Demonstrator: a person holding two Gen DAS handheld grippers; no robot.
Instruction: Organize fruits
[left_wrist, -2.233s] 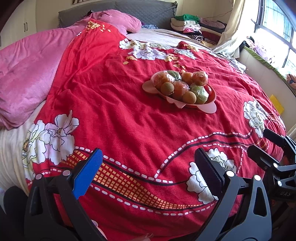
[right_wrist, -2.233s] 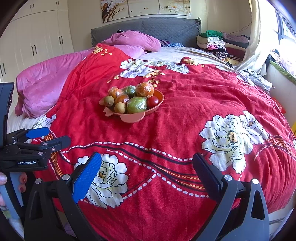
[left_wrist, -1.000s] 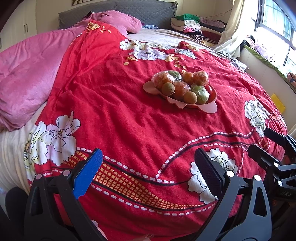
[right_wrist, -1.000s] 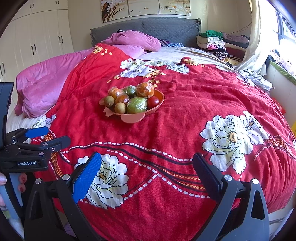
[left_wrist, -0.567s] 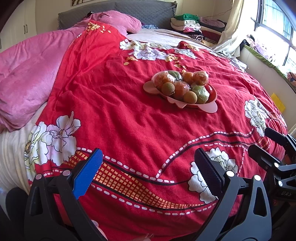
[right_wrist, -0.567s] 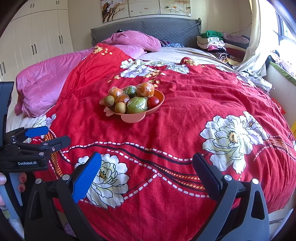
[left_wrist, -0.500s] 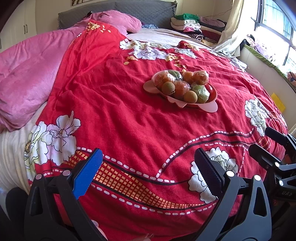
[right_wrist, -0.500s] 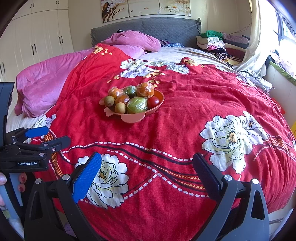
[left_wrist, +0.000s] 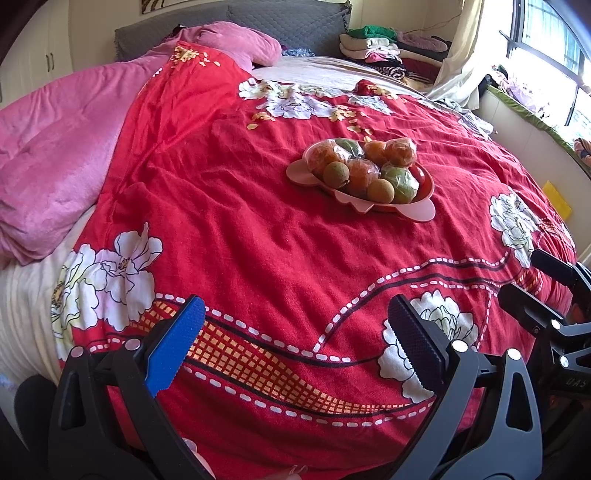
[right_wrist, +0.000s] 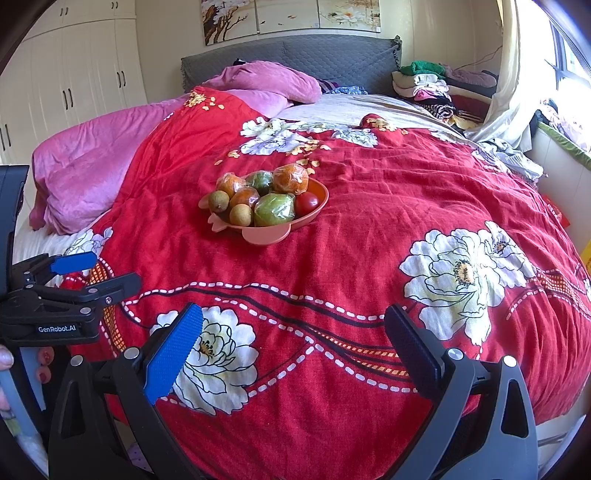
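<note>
My left gripper (left_wrist: 295, 341) and right gripper (right_wrist: 293, 338) gape wide and empty, well short of the pink dish (right_wrist: 271, 233) heaped with plastic-wrapped fruits (right_wrist: 275, 209).

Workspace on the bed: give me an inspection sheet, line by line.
Surface: red floral bedspread, wrinkled.
Job's things: pink fruit plate piled with wrapped oranges, green fruit, a tomato, small brown fruits.
Clutter: pink blanket; folded clothes beyond the bed.
Grippers: left gripper and right gripper both open, empty, short of the plate.
Cables: nothing seen.
Surroundings: grey headboard, wardrobe, window.
</note>
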